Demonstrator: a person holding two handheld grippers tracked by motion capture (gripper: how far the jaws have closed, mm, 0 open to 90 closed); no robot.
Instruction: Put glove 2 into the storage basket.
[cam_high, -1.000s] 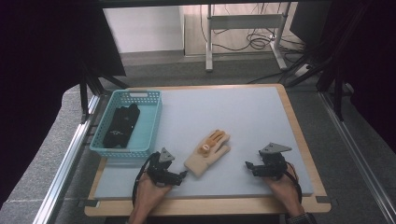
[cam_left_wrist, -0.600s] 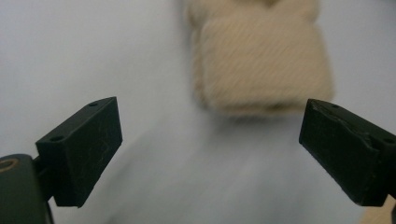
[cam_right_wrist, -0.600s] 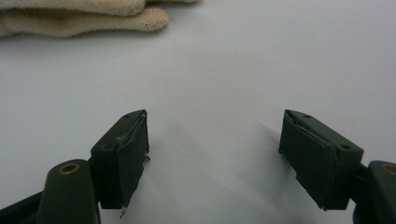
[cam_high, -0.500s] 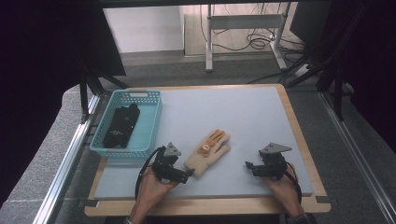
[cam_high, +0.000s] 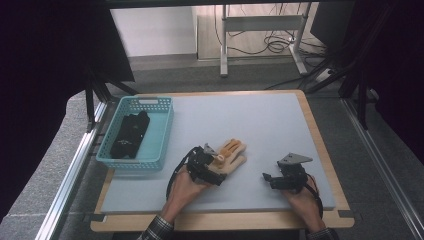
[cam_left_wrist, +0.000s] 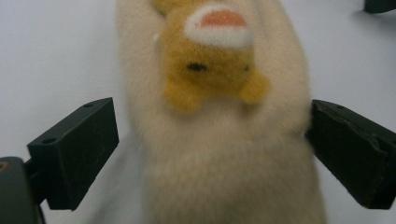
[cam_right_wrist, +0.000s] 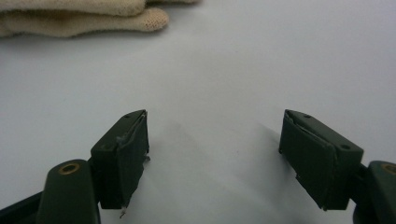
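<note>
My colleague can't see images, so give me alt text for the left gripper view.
A fuzzy cream glove with a yellow bear face lies on the pale table, between the open black jaws of the left gripper, which stand on either side of it.

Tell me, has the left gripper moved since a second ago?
Yes. The left gripper has advanced up the table toward the cream glove, its open jaws now straddling the cuff; the blue basket stays put.
</note>
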